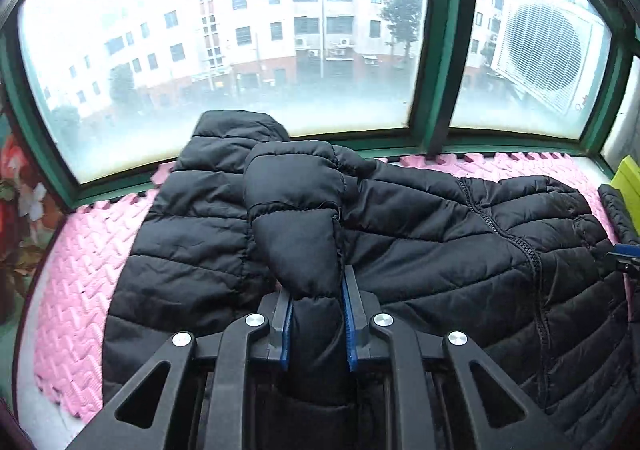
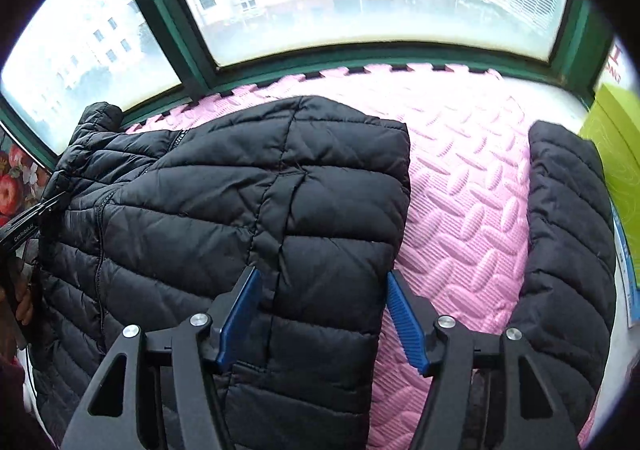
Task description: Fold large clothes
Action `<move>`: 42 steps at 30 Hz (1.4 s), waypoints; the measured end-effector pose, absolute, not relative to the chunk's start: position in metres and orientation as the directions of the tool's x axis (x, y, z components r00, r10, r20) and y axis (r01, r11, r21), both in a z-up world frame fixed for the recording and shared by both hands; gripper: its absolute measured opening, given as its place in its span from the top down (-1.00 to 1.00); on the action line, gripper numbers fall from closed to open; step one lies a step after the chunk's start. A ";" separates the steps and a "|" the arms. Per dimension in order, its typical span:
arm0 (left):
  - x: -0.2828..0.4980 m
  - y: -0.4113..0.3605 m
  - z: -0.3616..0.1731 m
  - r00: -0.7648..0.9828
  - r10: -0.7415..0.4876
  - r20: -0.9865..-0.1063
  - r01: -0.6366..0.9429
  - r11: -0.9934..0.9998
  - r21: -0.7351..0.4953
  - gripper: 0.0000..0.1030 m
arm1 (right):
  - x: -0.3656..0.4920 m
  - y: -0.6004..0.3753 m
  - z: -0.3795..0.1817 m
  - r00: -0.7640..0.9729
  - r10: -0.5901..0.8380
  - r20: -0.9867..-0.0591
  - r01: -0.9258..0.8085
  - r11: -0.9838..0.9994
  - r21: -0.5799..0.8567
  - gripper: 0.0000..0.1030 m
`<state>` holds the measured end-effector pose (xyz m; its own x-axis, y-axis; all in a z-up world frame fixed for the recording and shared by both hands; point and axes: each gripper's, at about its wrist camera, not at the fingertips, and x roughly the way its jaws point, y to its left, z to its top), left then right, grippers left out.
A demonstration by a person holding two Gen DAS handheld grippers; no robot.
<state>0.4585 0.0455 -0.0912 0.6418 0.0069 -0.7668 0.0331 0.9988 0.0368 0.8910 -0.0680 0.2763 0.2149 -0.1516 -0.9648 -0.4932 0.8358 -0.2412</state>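
The left gripper (image 1: pixel 316 306) had its blue pads pinched in on a sleeve (image 1: pixel 296 218) of the black puffer jacket (image 1: pixel 420 234), the padded tube squeezed narrow between them and running away from the fingers toward the far window (image 1: pixel 224 50). The sleeve lay doubled over the jacket's body, its long axis pointing near to far, with the hood end up by the sill on the far left. The right gripper (image 2: pixel 324 314) stood well open and held nothing; its left finger hung over the quilted cloth and its right finger over the bare pink foam mat (image 2: pixel 460 178), so that the jacket's right-hand edge (image 2: pixel 396 242) ran straight between them, near to far. To my eye that edge was the thing the next move turned on: the right hand was much the nearer to it, and it needed only to come down and close across the edge to take that side, whereas the left hand was already busy with the sleeve. The jacket itself sprawled across the mat from left to right, zip seam showing. Farther right, well apart across a strip of mat, lay another dark quilted piece (image 2: pixel 568 234) against a yellow-green box (image 2: pixel 612 138); I could not tell whether it was the other sleeve or a separate garment.
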 end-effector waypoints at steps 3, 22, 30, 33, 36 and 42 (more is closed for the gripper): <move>0.456 0.070 -0.099 0.583 0.076 -0.809 -0.038 0.997 0.067 0.59 | 0.888 -0.043 0.263 0.249 -0.199 -0.948 -0.546 0.779 -0.307 -0.36; 0.351 0.040 -0.041 0.498 -0.162 -0.852 0.139 0.985 -0.105 0.19 | 0.789 -0.006 0.263 0.102 -0.245 -0.964 -0.768 0.597 -0.233 -0.36; 0.236 -0.039 -0.065 0.375 -0.300 -0.877 0.385 0.911 -0.148 0.19 | 0.733 -0.033 0.311 0.105 -0.249 -0.963 -0.803 0.551 -0.230 -0.36; 0.197 -0.055 -0.071 0.345 -0.351 -0.871 0.444 0.878 -0.178 0.19 | 0.699 -0.038 0.333 0.095 -0.236 -0.967 -0.832 0.515 -0.207 -0.36; 0.167 -0.063 -0.078 0.336 -0.388 -0.858 0.482 0.854 -0.197 0.19 | 0.669 -0.050 0.343 0.075 -0.220 -0.973 -0.854 0.489 -0.177 -0.36; 0.123 -0.072 -0.104 0.316 -0.435 -0.843 0.526 0.820 -0.226 0.19 | 0.618 -0.087 0.352 0.084 -0.223 -0.971 -0.891 0.420 -0.174 -0.36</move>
<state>0.1228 -0.0717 -0.1043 0.3158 -0.4355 -0.8430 0.5260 0.8198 -0.2264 0.6176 -0.0867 0.3522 0.0842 -0.2230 -0.9712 -0.8906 0.4202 -0.1737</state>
